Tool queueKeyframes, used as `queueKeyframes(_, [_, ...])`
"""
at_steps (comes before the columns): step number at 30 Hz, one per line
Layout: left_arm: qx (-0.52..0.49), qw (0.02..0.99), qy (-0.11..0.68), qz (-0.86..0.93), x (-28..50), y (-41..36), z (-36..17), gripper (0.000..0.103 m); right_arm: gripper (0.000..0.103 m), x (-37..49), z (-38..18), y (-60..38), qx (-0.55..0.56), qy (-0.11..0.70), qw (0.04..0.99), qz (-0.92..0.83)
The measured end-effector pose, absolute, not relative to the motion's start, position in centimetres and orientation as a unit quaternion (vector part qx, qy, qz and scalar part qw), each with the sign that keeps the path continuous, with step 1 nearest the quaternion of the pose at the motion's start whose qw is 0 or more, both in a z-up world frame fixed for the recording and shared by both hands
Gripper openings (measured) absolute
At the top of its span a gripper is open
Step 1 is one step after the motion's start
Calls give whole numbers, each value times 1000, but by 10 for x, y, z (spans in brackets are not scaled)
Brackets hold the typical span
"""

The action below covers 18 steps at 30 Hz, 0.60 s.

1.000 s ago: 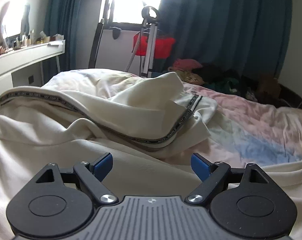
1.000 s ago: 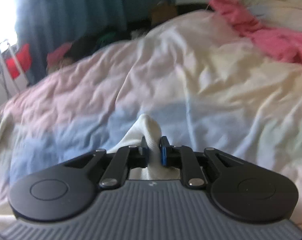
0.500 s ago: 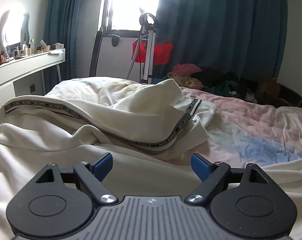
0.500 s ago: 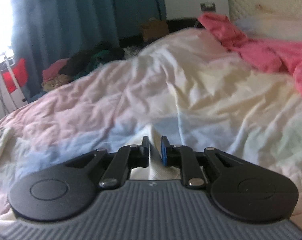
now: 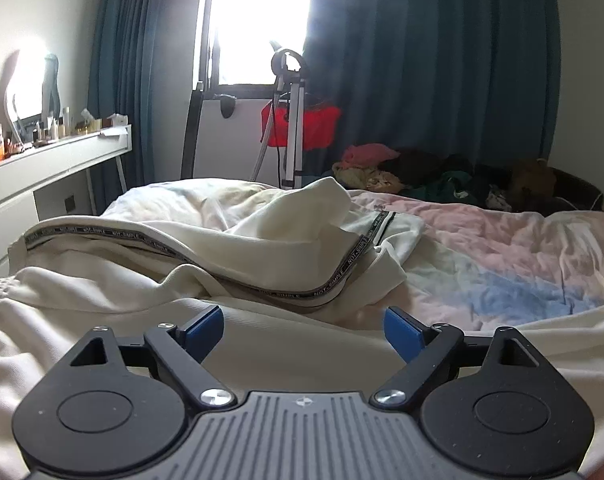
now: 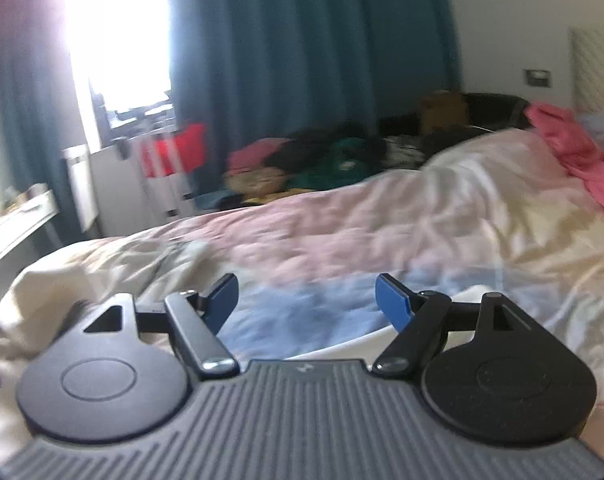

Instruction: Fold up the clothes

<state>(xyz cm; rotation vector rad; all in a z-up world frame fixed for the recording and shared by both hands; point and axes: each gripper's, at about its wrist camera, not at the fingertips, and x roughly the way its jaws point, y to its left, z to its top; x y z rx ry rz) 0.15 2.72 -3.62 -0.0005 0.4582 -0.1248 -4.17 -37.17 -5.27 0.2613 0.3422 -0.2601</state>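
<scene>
A cream garment with a black lettered trim band (image 5: 262, 248) lies rumpled on the bed, filling the left and lower part of the left wrist view. My left gripper (image 5: 303, 330) is open and empty, hovering just above the garment's near fold. In the blurred right wrist view my right gripper (image 6: 305, 300) is open and empty over the pastel duvet (image 6: 381, 240). The cream garment (image 6: 102, 272) lies to its left, and a strip of cream cloth (image 6: 341, 346) shows just below the fingers.
A pink garment (image 6: 581, 160) lies on the bed at the far right. A pile of clothes (image 5: 421, 176) sits beyond the bed by dark blue curtains. A white desk with small items (image 5: 54, 152) stands at left; a stand with a red cloth (image 5: 298, 128) stands by the window.
My right gripper opened and let go of the cream cloth, then swung left toward the window side. My left gripper stayed open with the view rising slightly.
</scene>
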Motion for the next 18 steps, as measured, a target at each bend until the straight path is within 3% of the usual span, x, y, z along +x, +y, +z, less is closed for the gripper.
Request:
queueKeyframes(10, [44, 969, 226, -86, 11, 3, -52, 90, 77, -57, -64, -317, 162, 179, 965, -99])
queueKeyframes(18, [119, 960, 233, -99, 88, -77, -83, 91, 77, -46, -74, -340, 176, 164, 953, -185])
